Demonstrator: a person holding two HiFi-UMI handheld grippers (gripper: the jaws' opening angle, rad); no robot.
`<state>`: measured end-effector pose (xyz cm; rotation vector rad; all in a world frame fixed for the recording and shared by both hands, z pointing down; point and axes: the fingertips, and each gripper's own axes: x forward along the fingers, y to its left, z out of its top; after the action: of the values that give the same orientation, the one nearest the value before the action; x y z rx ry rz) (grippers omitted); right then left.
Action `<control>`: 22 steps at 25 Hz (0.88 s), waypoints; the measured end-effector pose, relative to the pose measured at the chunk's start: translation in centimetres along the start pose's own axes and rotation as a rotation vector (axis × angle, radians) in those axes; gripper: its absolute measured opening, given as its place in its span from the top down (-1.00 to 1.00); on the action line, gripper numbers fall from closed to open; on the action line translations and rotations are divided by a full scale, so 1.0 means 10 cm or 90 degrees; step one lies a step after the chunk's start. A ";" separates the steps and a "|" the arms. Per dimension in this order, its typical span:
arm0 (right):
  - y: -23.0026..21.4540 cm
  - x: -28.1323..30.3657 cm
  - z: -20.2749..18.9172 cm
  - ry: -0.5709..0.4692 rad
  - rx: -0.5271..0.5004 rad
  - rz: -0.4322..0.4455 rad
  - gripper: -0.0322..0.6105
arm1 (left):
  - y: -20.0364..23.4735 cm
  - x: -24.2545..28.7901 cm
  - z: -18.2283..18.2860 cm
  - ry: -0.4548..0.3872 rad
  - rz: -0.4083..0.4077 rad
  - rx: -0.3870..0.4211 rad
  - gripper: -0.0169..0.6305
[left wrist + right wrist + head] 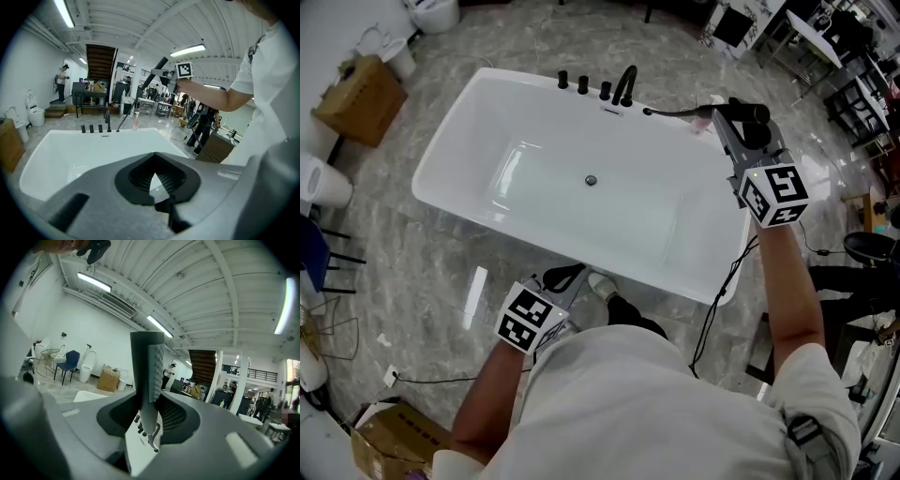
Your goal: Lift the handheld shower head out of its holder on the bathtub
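The white bathtub (450, 141) has a black faucet (625, 86) and knobs (583, 84) on its far rim. My right gripper (727, 117) is raised over the tub's far right corner, shut on the handheld shower head (750, 113). Its dark hose (675, 112) runs back toward the faucet. In the right gripper view the grey shower head (147, 376) stands upright between the jaws of the right gripper (147, 427). My left gripper (567, 277) hangs at the tub's near edge, shut and empty (161, 197). In the left gripper view the right gripper (164, 72) is high above the tub (56, 145).
A pink bottle (705, 122) stands on the rim by the faucet. A cardboard box (358, 98) and a toilet (323, 183) are left of the tub, and another box (394, 436) is at the bottom left. A black cable (722, 291) trails past the tub's right corner. A person (62, 82) stands far off.
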<state>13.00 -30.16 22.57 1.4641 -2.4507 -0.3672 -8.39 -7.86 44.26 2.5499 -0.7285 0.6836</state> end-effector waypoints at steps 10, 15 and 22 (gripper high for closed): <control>0.34 -0.39 0.41 -0.022 -0.018 0.001 0.45 | -0.09 -0.24 -0.16 -0.012 -0.006 -0.006 0.93; 0.52 -0.59 0.54 -0.026 -0.028 0.011 0.45 | -0.14 -0.32 -0.21 -0.014 -0.006 -0.003 0.93; 0.83 -0.87 0.67 -0.033 -0.040 0.029 0.45 | -0.25 -0.42 -0.34 -0.020 -0.007 0.000 0.93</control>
<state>7.85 -18.08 18.36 1.3880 -2.4833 -0.4740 -11.23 -2.65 44.05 2.5683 -0.7236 0.6422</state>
